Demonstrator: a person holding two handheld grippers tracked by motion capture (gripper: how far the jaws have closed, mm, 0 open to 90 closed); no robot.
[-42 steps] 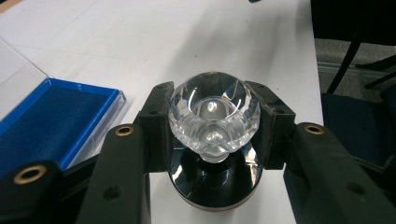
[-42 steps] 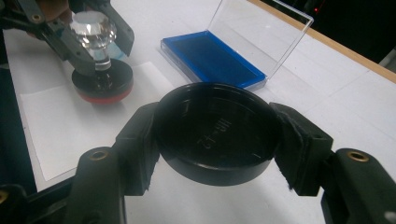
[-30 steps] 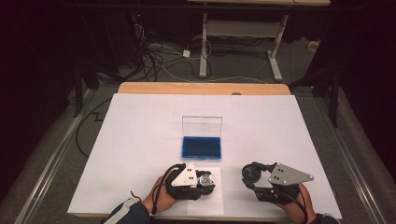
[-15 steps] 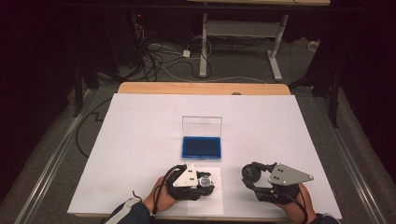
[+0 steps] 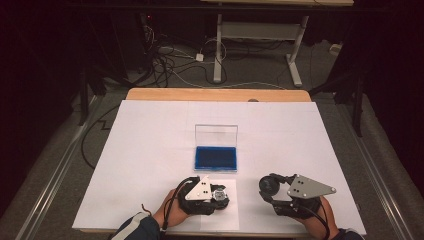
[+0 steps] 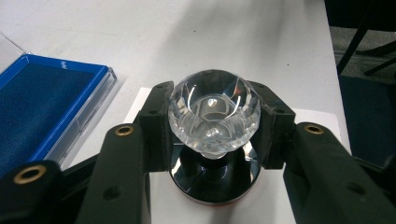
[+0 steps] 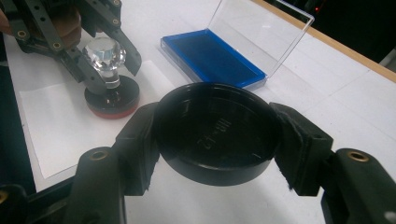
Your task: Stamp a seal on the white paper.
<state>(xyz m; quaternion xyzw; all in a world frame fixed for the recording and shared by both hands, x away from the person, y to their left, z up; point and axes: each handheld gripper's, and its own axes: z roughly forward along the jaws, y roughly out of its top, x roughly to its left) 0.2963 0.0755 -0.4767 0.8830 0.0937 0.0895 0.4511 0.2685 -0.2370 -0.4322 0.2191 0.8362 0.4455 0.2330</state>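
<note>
A stamp with a clear faceted knob (image 6: pixel 213 108) and a round black base with a red rim (image 7: pixel 112 99) stands on a sheet of paper (image 7: pixel 56 126). My left gripper (image 6: pixel 213 116) is shut on the knob, one jaw on each side; it sits at the table's near edge (image 5: pixel 210 192). My right gripper (image 7: pixel 217 135) is shut on a round black cap (image 7: pixel 215 132), held just above the table, hollow side up. In the high view the cap (image 5: pixel 269 186) is at the near right with the right gripper (image 5: pixel 280 192).
An open ink pad case (image 5: pixel 216 156) with a blue pad and an upright clear lid (image 5: pixel 216 135) lies at the table's middle, just beyond the left gripper. The white table cover (image 5: pixel 150 140) ends at a wooden far edge (image 5: pixel 215 94). Cables lie on the floor beyond.
</note>
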